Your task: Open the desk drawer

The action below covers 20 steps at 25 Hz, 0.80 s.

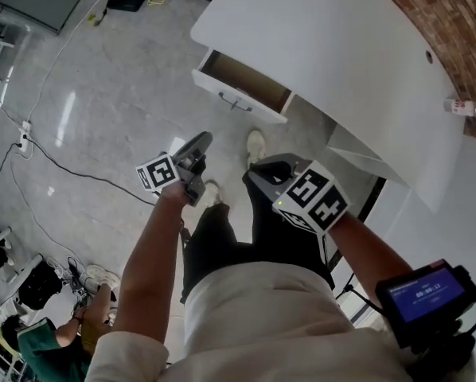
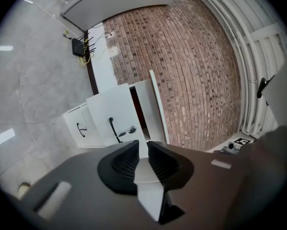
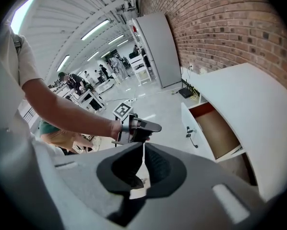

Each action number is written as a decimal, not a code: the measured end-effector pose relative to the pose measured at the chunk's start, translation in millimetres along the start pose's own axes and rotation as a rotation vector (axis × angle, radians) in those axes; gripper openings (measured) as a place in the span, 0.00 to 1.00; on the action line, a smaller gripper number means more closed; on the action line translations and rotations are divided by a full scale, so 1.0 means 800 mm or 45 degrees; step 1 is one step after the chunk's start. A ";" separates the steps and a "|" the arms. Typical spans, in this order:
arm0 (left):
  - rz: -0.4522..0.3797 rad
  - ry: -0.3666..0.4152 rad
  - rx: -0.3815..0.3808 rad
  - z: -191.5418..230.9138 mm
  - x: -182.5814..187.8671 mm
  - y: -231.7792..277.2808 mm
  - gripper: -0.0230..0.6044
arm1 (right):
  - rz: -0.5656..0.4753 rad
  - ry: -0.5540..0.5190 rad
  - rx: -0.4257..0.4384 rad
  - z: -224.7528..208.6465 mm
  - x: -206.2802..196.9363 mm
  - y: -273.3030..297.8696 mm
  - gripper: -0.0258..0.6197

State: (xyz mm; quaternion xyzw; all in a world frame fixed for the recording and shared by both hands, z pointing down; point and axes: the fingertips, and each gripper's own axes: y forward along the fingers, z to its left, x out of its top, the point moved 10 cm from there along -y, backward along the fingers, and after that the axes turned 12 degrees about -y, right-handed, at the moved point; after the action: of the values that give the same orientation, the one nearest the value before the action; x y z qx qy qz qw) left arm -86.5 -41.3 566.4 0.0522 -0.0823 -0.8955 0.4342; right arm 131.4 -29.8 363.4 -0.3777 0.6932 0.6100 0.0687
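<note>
The white worktop (image 1: 333, 46) is lying ahead of both grippers, its drawer (image 1: 246, 86) already standing out, front crosswise. It is sitting just beyond the left gripper (image 1: 200, 146), seemingly the nearer, jaws slightly apart and empty. The right gripper (image 1: 258, 173) is hovering alongside, jaws together on nothing.

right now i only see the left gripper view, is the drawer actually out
Observer: Yes. The head view shows the drawer pulled out of the white desk, with its brown inside exposed.
Operator: anything in it
Observer: In the right gripper view, the part of its floor that shows is bare.
Operator: where's the right gripper
Observer: The right gripper is over the person's legs, apart from the drawer's handle, with nothing between its jaws.
</note>
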 end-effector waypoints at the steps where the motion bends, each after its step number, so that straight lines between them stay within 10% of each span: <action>1: 0.009 0.018 0.002 -0.012 -0.005 -0.012 0.12 | -0.006 -0.002 -0.003 0.006 0.002 -0.004 0.06; 20: 0.246 0.559 0.077 -0.257 -0.077 -0.114 0.04 | -0.085 -0.139 -0.058 0.047 0.045 -0.051 0.06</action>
State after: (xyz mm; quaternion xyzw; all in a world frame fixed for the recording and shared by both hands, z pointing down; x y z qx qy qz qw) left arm -84.6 42.2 348.5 0.2504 -0.0174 -0.8142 0.5235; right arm 116.8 -10.6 301.3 -0.3684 0.6613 0.6427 0.1180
